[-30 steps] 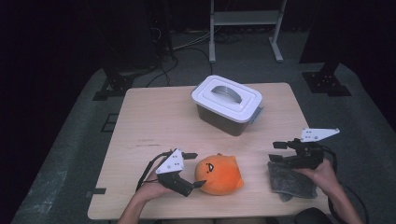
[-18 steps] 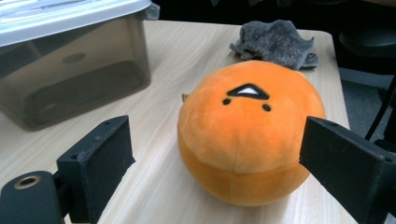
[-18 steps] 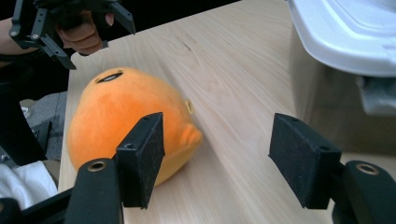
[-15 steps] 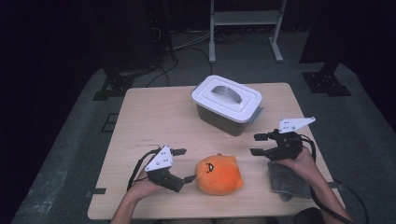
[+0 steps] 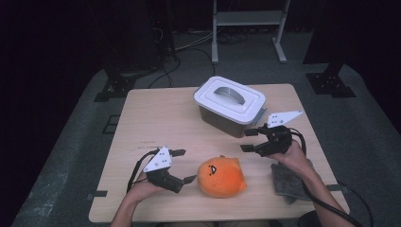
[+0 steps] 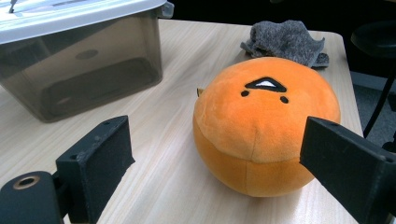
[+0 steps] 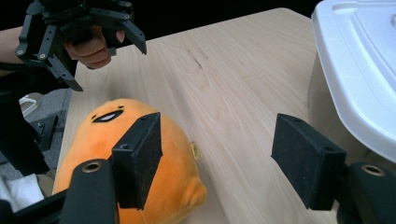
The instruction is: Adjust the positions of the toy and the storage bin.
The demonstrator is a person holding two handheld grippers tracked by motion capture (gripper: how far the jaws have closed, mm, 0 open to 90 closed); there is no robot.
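1. From the high view I see my left hand-held gripper (image 5: 186, 166) low over the light wooden tabletop (image 5: 156, 118), its jaws spread wide with nothing between them. The round orange plush toy with a small black face (image 5: 221, 176) lies just beside its tips, on the side toward my right hand, not touched.
2. In the same view my right hand-held gripper (image 5: 248, 140) hangs above the tabletop, pointing across toward the left one. Its jaws have just been opening, and they stand wide and empty. The grey see-through plastic box with a white handled lid (image 5: 230, 105) sits just beyond this gripper, close to its far jaw. The crumpled grey knitted cloth (image 5: 288, 183) lies under and behind my right wrist. The plush toy is below and ahead of the tips, apart from them.
3. In the left gripper view the two black jaws rise from the bottom corners, far apart. The plush toy (image 6: 264, 126) sits ahead between them, nearer the right-hand jaw, with no pad pressing on it. The box (image 6: 84, 60) stands beyond the left-hand jaw, and the cloth (image 6: 286, 41) lies behind the toy.
4. In the right gripper view the jaws are wide apart over bare wood. The plush toy (image 7: 100, 140) lies under and past the left-hand jaw, the box lid (image 7: 359, 70) beside the right-hand one, and my left hand-held gripper (image 7: 108, 65) is farther off.
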